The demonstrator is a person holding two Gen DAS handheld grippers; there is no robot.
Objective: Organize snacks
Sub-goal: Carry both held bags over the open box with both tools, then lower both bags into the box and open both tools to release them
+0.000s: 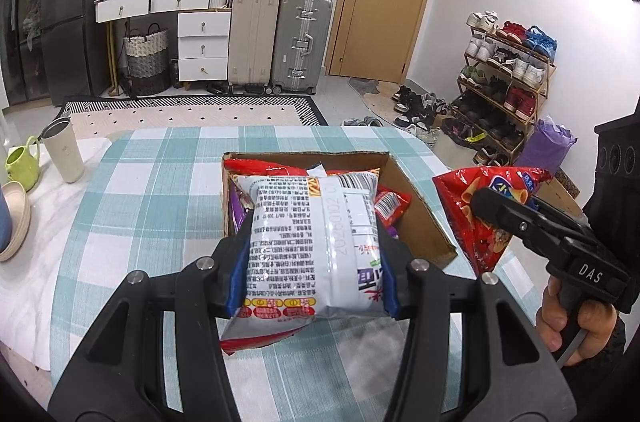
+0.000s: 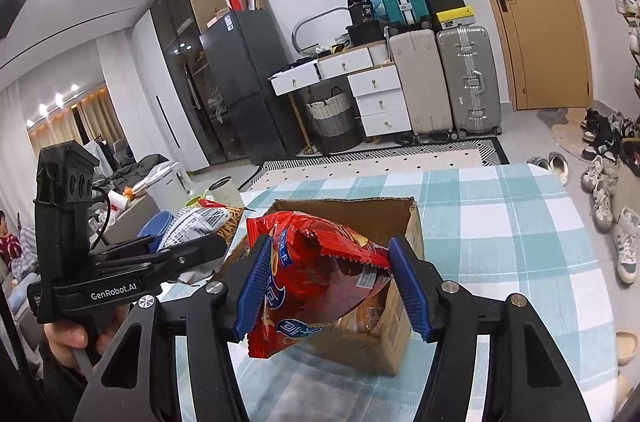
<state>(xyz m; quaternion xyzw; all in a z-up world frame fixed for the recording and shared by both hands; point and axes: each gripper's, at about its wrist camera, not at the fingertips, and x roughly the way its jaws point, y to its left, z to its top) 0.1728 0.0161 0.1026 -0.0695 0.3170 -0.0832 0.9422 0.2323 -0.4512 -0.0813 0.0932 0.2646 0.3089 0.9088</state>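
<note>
Snack packets fill both claws above the teal-and-white checked surface (image 1: 140, 206). The left claw (image 1: 312, 262) is clamped narrow on a puffy silver-white foil packet printed with dense black text (image 1: 316, 234), which hangs at the centre of the left wrist frame over the near edge of the open brown cardboard box (image 1: 420, 218). Other red and purple packets already lie inside that box. The right claw (image 2: 332, 286) grips a crinkled red foil snack bag with a blue logo (image 2: 316, 274) by its sides; in the right wrist frame this bag sits at lower centre, in front of the same box (image 2: 400, 334), and in the left wrist frame it shows at the right edge, outside the box wall.

The step in hand looks like lowering each packet into the box. To do it well, I would bring one packet in at a time, so the two claws do not crowd the opening. The silver packet should go flat onto the pile, with the claw opened only once it rests there. The red bag belongs in the emptier right side, carried clear over the cardboard wall so it does not catch the rim.
</note>
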